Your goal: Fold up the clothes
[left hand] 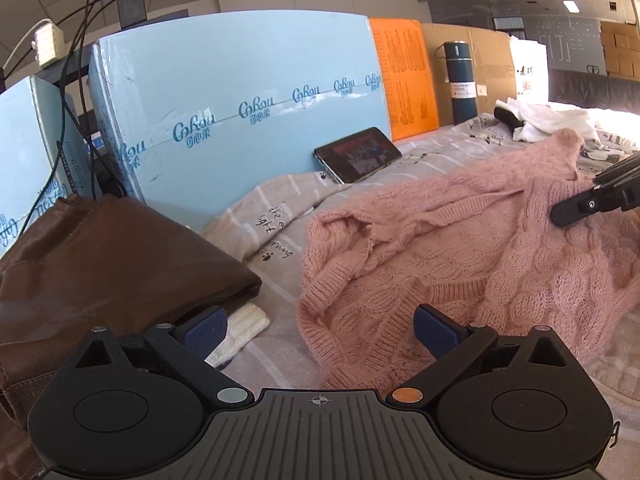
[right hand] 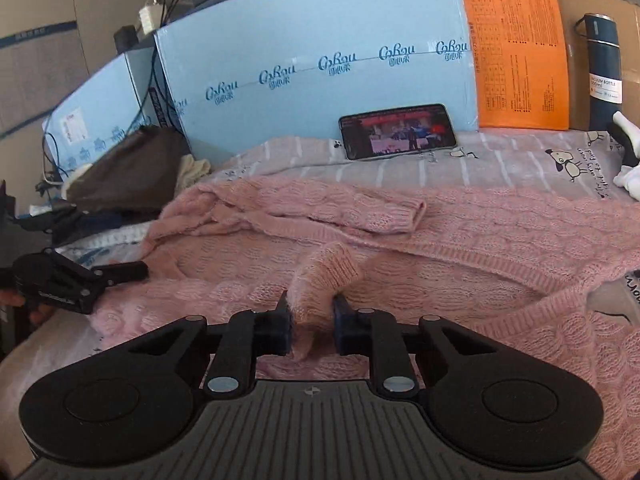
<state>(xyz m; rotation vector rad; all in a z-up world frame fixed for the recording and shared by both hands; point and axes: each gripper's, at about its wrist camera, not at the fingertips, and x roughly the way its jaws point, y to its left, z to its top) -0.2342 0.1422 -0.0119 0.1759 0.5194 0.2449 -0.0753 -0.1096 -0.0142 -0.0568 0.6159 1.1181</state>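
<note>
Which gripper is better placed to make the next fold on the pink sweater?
Probably right: the right gripper already pinches a fold of the pink sweater; the left gripper is open, holding nothing.

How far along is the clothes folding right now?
Done: a brown garment lies folded at the side. In hand: the right gripper pinches a sleeve cuff of the pink sweater, which is spread rumpled on the bed; the left gripper hovers open by it. Left: folding the sweater, plus a white garment behind.
</note>
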